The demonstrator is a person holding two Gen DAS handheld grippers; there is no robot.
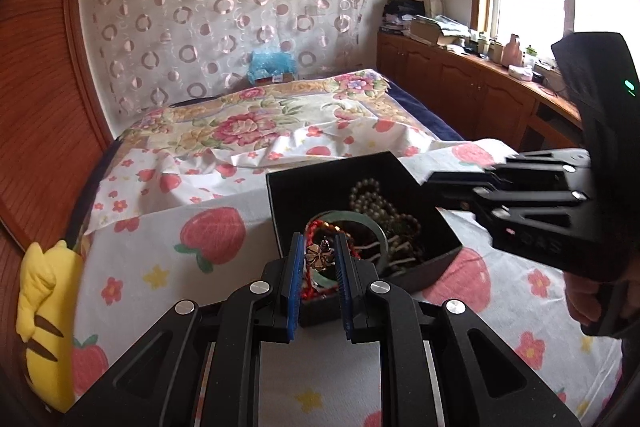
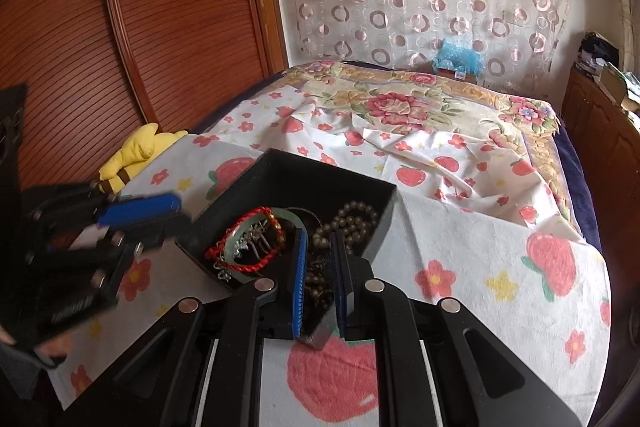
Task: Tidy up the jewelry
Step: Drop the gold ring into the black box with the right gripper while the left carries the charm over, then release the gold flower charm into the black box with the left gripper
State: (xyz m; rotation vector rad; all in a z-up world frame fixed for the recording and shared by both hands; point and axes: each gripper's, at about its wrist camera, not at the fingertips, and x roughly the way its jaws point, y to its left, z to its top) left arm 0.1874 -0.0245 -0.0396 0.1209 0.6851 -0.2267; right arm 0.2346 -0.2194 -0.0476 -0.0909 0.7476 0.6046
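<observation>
Left gripper (image 1: 319, 254) pinches a flower charm (image 1: 320, 254) over the box (image 1: 436, 263) on the bed (image 1: 160, 259); drop lies straight below. Right gripper (image 2: 320, 247): narrow jaws over the beads (image 2: 352, 219), grip unclear.

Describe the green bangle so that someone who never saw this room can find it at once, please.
On the strawberry-print sheet covering the near end of the bed stands an open black box full of jewelry. The green bangle lies inside it, towards the yellow plush toy. It is the only smooth, rigid ring; beside it are a red cord bracelet and brown bead strands.
</observation>
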